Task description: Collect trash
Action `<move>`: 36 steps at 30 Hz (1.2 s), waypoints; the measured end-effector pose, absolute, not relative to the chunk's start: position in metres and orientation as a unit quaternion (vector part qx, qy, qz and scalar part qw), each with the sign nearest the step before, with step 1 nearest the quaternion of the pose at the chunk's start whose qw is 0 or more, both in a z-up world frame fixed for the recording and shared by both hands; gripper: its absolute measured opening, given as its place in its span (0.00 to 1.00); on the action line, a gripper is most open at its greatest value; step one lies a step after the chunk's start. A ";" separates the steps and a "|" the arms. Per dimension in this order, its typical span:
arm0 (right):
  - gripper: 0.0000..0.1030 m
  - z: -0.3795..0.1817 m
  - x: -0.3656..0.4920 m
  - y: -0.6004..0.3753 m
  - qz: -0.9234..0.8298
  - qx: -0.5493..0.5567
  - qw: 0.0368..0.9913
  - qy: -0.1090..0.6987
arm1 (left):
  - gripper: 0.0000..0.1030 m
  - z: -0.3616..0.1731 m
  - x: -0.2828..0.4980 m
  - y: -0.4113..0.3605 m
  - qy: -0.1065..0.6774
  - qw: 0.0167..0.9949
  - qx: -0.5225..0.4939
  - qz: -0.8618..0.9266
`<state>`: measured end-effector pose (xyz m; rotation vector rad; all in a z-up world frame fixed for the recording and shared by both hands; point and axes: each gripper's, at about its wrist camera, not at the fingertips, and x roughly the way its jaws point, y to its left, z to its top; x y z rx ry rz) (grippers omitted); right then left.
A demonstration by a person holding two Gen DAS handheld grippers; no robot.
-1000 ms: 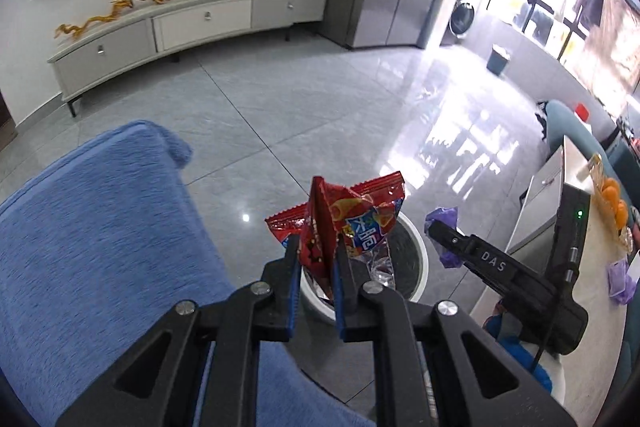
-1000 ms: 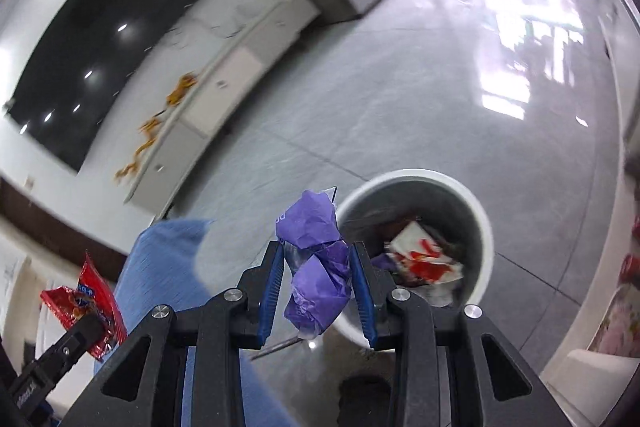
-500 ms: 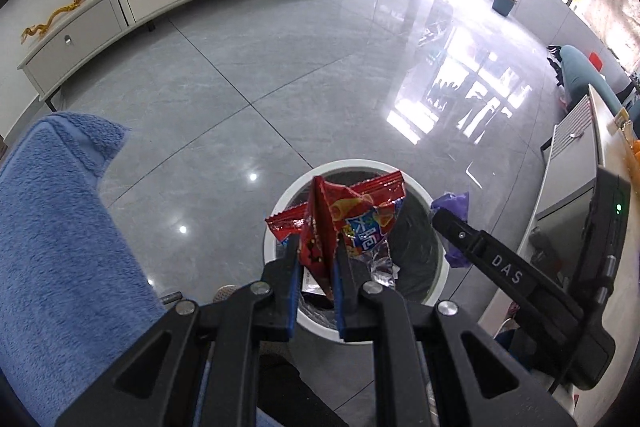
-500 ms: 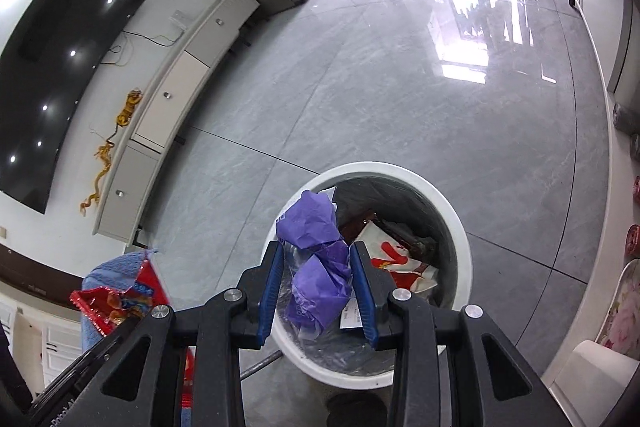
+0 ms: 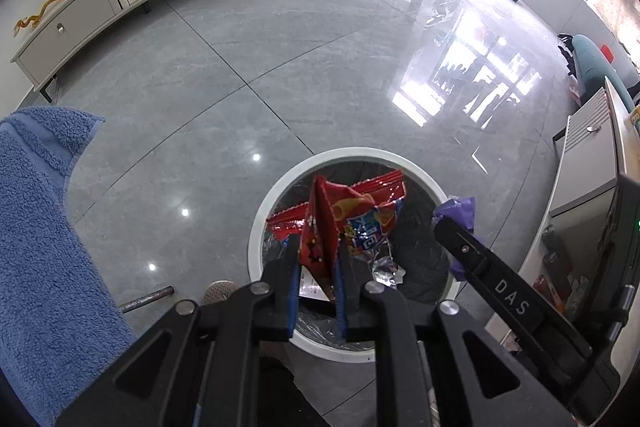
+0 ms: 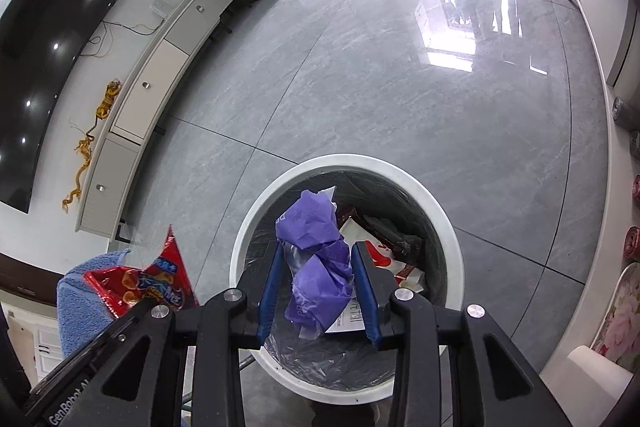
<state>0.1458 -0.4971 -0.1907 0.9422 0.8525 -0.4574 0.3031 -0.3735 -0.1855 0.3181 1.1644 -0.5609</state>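
Both grippers point steeply down over the white round trash bin, which stands on the grey tile floor and is lined with a dark bag.

Left wrist view, left to right: blue towel at 9 o'clock; left gripper at 6 o'clock, over the near side of the bin. The red snack wrapper stands upright between its blue pads. The jaws are opening; the pads still look to touch the wrapper. At 4 o'clock the right gripper's finger enters, with purple showing at its tip.

Right wrist view, left to right: long white cabinet at 10 o'clock; red wrapper at 8 o'clock, outside the bin rim from here; right gripper at 6 o'clock, clamped on a crumpled purple wrapper over the bin mouth. Red-and-white packaging lies inside the bin, at 3 o'clock of the purple wad.
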 end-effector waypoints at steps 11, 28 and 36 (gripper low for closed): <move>0.51 -0.186 0.147 -0.496 -0.223 0.431 0.782 0.393 | 0.28 -0.196 0.310 -0.375 0.556 0.779 0.116 -0.265; 0.54 -0.163 0.131 -0.491 -0.231 0.432 0.790 0.370 | 0.34 -0.165 0.297 -0.360 0.543 0.791 0.098 -0.265; 0.55 -0.135 0.120 -0.474 -0.213 0.424 0.805 0.357 | 0.34 -0.108 0.269 -0.325 0.502 0.819 0.082 -0.264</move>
